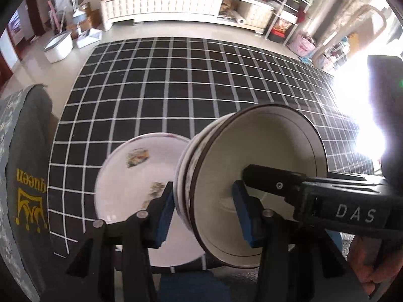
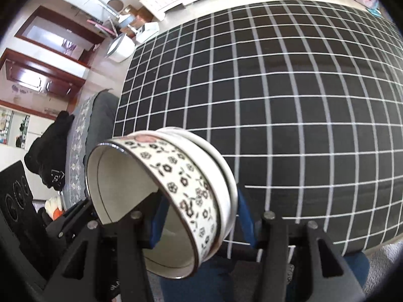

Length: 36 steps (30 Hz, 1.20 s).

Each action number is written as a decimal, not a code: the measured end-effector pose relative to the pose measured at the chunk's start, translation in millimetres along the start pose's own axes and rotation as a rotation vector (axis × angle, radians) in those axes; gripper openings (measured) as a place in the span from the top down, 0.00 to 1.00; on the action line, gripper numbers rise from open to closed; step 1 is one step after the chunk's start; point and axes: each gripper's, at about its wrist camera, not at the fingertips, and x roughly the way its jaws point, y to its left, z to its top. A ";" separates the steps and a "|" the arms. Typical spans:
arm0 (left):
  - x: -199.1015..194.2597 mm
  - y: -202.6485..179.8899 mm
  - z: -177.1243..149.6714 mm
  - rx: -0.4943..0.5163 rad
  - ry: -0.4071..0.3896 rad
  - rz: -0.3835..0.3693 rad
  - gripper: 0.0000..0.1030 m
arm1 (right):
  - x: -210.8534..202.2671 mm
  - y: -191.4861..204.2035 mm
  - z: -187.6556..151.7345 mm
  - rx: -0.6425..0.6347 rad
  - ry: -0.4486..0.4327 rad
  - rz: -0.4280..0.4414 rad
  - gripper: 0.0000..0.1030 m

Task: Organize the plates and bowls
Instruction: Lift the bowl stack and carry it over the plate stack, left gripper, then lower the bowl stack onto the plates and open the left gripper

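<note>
In the left wrist view my left gripper (image 1: pixel 205 216) is shut on a stack of bowls (image 1: pixel 272 156), held tilted on its side above the table, one pad outside the wall and one inside. My right gripper's finger (image 1: pixel 274 183) reaches into the same bowl from the right. A white flowered plate (image 1: pixel 136 176) lies on the checked cloth below. In the right wrist view my right gripper (image 2: pixel 199 224) is shut on the flower-patterned bowl wall (image 2: pixel 181 178), one pad inside and one outside.
A black cloth with a white grid (image 1: pixel 176 88) covers the table. A grey cushion with "queen" printed on it (image 1: pixel 27 176) sits at the left edge. A white cabinet (image 1: pixel 163 5) and a white bin (image 1: pixel 59 46) stand on the floor beyond.
</note>
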 end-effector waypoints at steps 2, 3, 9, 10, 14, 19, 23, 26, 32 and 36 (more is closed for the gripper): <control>1.6 18.8 -6.1 -0.020 0.005 0.006 0.58 | 12.5 9.9 2.5 -0.013 0.015 -0.001 0.47; 3.7 23.8 -8.6 -0.026 0.007 0.011 0.58 | 15.2 13.4 2.0 -0.016 0.020 -0.001 0.47; 15.7 51.5 -17.1 -0.060 0.015 0.027 0.58 | 40.3 27.4 8.1 -0.021 0.060 0.004 0.47; 19.5 57.1 -16.5 -0.071 0.020 0.022 0.58 | 42.1 28.5 7.9 -0.026 0.063 -0.005 0.47; 26.2 62.6 -18.7 -0.082 0.039 0.020 0.58 | 53.7 29.8 9.9 -0.021 0.091 -0.015 0.47; 37.4 67.9 -19.5 -0.094 0.056 0.010 0.58 | 61.7 26.7 10.0 -0.021 0.107 -0.037 0.47; 40.6 69.8 -20.7 -0.102 0.056 0.003 0.58 | 62.4 26.7 9.1 -0.032 0.108 -0.048 0.48; 43.3 74.8 -20.0 -0.104 0.056 -0.007 0.58 | 63.5 30.0 9.9 -0.058 0.108 -0.061 0.48; 44.9 81.5 -21.2 -0.125 0.053 -0.020 0.59 | 64.2 32.8 10.8 -0.091 0.097 -0.063 0.50; 41.5 78.4 -20.7 -0.107 0.037 0.040 0.59 | 62.6 31.7 10.8 -0.102 0.088 -0.068 0.49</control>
